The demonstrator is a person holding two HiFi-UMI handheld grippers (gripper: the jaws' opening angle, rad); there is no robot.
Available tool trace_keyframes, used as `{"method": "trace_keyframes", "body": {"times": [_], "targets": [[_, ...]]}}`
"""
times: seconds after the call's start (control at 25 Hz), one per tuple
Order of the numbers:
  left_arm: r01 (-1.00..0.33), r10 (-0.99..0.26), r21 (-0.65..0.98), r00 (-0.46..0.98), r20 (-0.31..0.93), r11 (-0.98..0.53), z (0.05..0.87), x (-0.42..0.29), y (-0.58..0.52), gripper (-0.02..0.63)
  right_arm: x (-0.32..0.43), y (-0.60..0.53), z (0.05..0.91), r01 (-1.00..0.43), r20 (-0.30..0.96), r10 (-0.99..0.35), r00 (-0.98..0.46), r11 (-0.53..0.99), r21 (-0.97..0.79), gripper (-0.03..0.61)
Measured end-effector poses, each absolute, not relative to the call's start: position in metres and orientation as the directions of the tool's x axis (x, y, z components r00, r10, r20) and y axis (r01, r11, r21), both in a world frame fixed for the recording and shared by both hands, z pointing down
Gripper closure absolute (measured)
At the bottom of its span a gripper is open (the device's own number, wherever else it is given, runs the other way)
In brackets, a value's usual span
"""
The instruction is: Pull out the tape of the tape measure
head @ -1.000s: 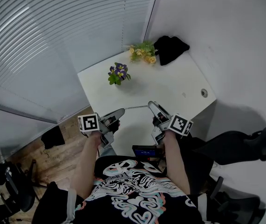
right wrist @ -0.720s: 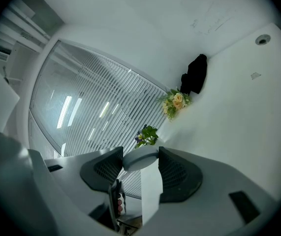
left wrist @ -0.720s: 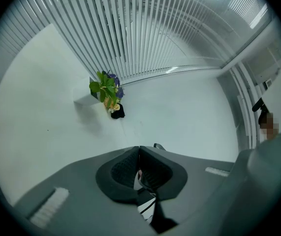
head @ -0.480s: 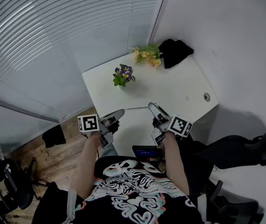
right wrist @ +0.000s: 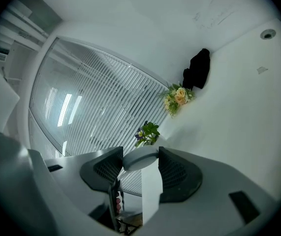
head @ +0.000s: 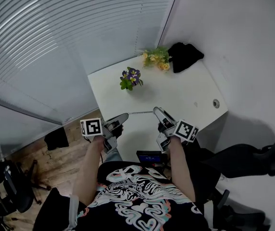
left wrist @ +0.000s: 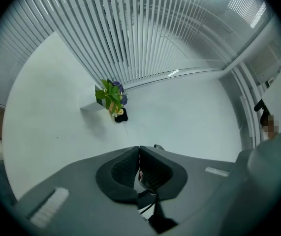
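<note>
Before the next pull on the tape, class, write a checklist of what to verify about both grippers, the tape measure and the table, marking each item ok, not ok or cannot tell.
1. Case grip: the right gripper is clamped on the white tape measure case: ok.
2. Pulling hand: the left gripper has its jaws together: ok.
3. Tape out: the tape runs as a thin line between the two grippers: ok.
4. Tape end pinched in the left jaws: cannot tell.
5. Clear space: the purple flowers, yellow flowers and black cloth sit farther up the table, apart from the grippers: ok.
</note>
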State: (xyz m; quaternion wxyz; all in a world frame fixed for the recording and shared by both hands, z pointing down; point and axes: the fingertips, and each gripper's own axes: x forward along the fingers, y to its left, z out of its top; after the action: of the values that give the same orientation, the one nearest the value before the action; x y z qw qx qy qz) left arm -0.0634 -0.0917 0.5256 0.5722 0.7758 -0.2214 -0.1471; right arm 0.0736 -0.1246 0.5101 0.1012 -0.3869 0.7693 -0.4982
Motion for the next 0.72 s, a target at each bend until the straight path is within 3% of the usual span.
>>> {"method": "trace_keyframes", "body": {"times": [0.72], "targets": [[-0.177, -0.595, 0.962, 0.803, 0.018, -0.21, 0.526, -0.101, -0.11, 0.611, 0.088, -0.135, 0.515, -0.509, 0.246, -0.72, -0.649, 0.17, -0.844, 0.35]]}}
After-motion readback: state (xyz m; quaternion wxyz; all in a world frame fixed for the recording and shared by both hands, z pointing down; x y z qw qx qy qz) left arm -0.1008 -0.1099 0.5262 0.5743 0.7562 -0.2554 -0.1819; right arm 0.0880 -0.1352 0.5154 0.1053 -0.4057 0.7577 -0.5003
